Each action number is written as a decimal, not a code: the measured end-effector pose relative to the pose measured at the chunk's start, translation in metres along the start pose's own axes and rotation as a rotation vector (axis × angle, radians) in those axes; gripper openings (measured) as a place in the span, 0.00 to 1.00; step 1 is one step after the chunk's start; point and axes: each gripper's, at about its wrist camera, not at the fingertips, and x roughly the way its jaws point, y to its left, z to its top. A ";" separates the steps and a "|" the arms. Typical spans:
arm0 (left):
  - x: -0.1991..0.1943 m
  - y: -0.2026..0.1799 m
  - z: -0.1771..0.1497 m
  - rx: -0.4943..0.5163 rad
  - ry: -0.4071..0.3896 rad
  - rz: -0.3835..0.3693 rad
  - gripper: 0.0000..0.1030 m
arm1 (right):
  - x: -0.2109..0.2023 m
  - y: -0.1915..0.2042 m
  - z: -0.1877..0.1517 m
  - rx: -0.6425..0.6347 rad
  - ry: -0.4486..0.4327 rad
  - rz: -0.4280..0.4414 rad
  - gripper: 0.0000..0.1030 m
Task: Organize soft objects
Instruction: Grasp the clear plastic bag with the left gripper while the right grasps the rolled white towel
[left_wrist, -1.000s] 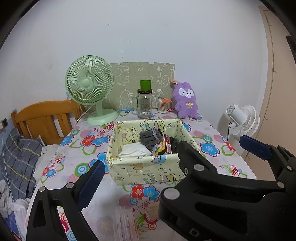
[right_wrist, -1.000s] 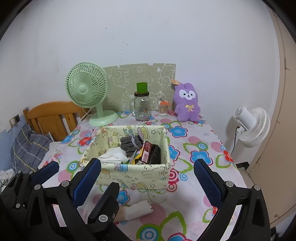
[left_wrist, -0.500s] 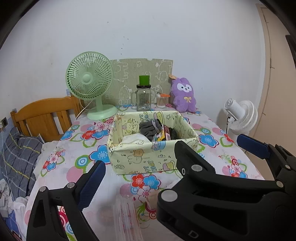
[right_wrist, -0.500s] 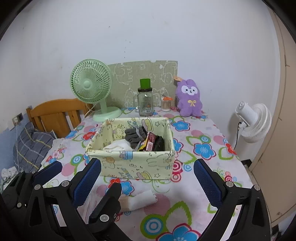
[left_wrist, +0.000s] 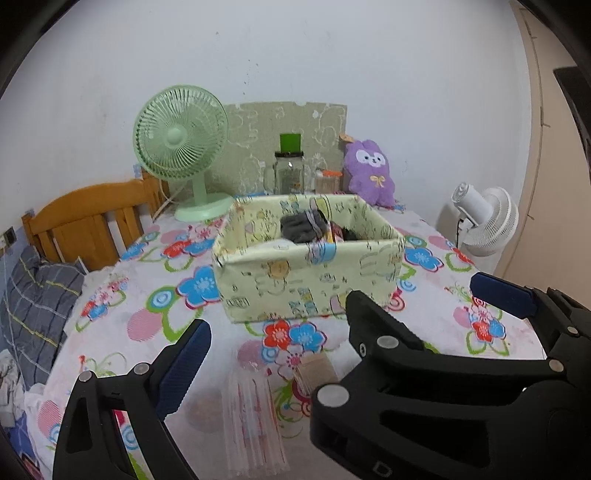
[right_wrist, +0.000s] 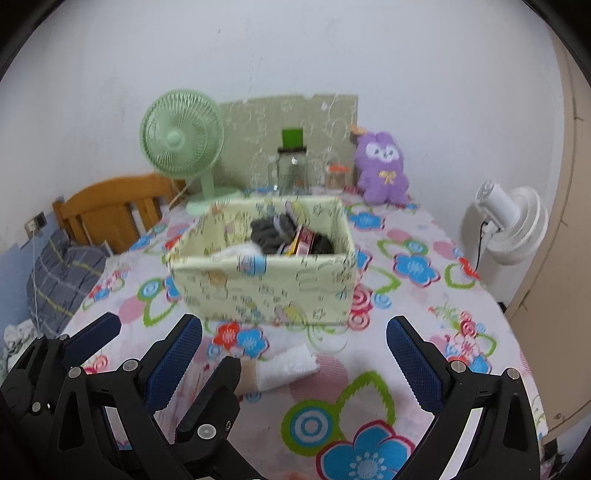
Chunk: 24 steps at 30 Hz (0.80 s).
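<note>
A rolled white cloth (right_wrist: 284, 369) with a beige end lies on the flowered tablecloth in front of the pale yellow fabric basket (right_wrist: 266, 288). My right gripper (right_wrist: 294, 328) hangs open just above and around the roll without touching it. My left gripper (left_wrist: 291, 343) is open too, close on the left. One of its black fingers (right_wrist: 221, 387) reaches between the right gripper's fingers beside the roll's beige end (left_wrist: 317, 373). In the basket (left_wrist: 306, 280) lie a grey knitted piece (left_wrist: 303, 225), white cloth and dark packets. A purple plush (left_wrist: 369, 173) sits at the back.
A clear plastic packet (left_wrist: 255, 417) lies at the near table edge under the left gripper. A green fan (left_wrist: 181, 147), a glass jar with a green lid (left_wrist: 290, 173) and a small pot stand behind the basket. A white fan (right_wrist: 513, 221) stands off the table's right edge, a wooden headboard (left_wrist: 85, 221) on the left.
Both grippers have dropped lower and closer to the table, so the basket looks nearer and is seen more from the side. The rolled cloth now sits higher between the right gripper's fingers.
</note>
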 end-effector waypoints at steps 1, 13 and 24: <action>0.002 0.001 -0.002 0.000 0.001 -0.003 0.94 | 0.001 0.001 -0.002 -0.004 0.005 -0.002 0.98; 0.024 0.007 -0.026 -0.007 0.070 0.005 0.94 | 0.033 0.002 -0.026 0.003 0.082 0.020 0.95; 0.036 0.021 -0.044 -0.051 0.126 0.091 0.93 | 0.055 0.012 -0.035 -0.008 0.146 0.055 0.89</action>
